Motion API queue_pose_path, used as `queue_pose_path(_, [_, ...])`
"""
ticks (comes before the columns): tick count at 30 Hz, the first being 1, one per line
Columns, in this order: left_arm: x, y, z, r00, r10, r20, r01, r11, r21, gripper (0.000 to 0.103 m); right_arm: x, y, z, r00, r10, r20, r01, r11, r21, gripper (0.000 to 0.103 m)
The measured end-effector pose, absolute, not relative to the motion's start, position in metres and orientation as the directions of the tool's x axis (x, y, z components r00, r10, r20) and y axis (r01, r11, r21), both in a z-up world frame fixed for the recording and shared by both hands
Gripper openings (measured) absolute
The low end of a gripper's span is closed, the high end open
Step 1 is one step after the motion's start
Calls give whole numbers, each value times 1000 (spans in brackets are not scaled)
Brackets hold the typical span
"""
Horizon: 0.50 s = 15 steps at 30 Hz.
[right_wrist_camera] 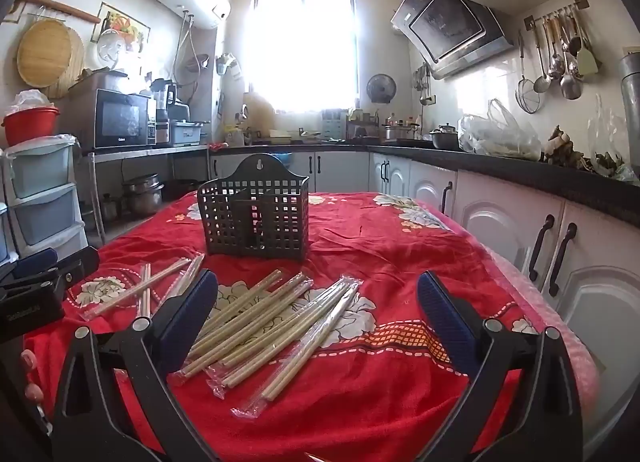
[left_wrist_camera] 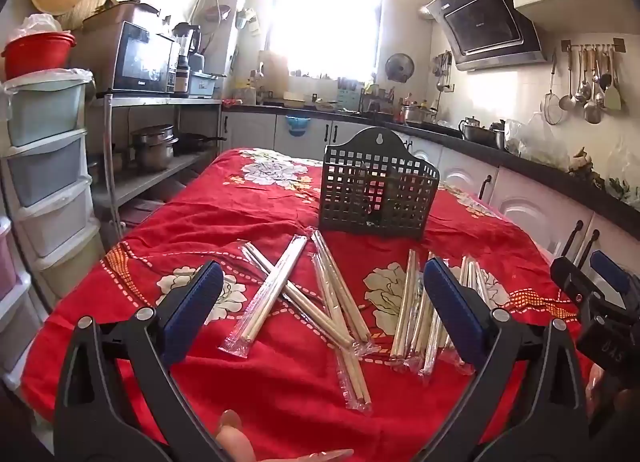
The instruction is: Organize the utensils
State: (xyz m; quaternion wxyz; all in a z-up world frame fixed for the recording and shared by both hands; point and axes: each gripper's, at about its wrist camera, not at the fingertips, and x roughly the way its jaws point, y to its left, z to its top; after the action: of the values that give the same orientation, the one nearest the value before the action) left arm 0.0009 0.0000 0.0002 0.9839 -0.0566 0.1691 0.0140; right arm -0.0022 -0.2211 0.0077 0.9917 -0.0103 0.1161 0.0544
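Observation:
Several pairs of wooden chopsticks in clear wrappers lie scattered on the red flowered tablecloth (left_wrist_camera: 248, 201). One crossed group (left_wrist_camera: 280, 294) is on the left, another bunch (right_wrist_camera: 276, 314) on the right. Behind them stands a dark perforated utensil holder (left_wrist_camera: 378, 191), also seen in the right wrist view as the same holder (right_wrist_camera: 256, 217), upright with nothing visible inside. My left gripper (left_wrist_camera: 320, 302) hovers open over the chopsticks, nothing between its blue pads. My right gripper (right_wrist_camera: 316, 310) is open too, above the right bunch. The right gripper's tip (left_wrist_camera: 592, 282) shows at the left view's edge.
The table sits in a narrow kitchen. Plastic drawers (left_wrist_camera: 44, 181) and a metal shelf with a microwave (left_wrist_camera: 140, 57) stand on the left. White cabinets under a black counter (right_wrist_camera: 520, 177) run close along the table's right edge. A hand (left_wrist_camera: 240, 442) shows at the bottom.

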Motion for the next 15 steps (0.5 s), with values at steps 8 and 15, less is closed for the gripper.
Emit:
queue_pose_path(8, [-2, -3, 7, 947, 7, -320, -44, 993, -109, 93, -2, -222, 7, 965, 109, -238, -111, 994, 2, 97])
queue_pose_path(15, [-4, -5, 9, 949, 9, -314, -44, 994, -104, 93, -4, -218, 7, 964, 115, -241, -116, 993, 7, 97])
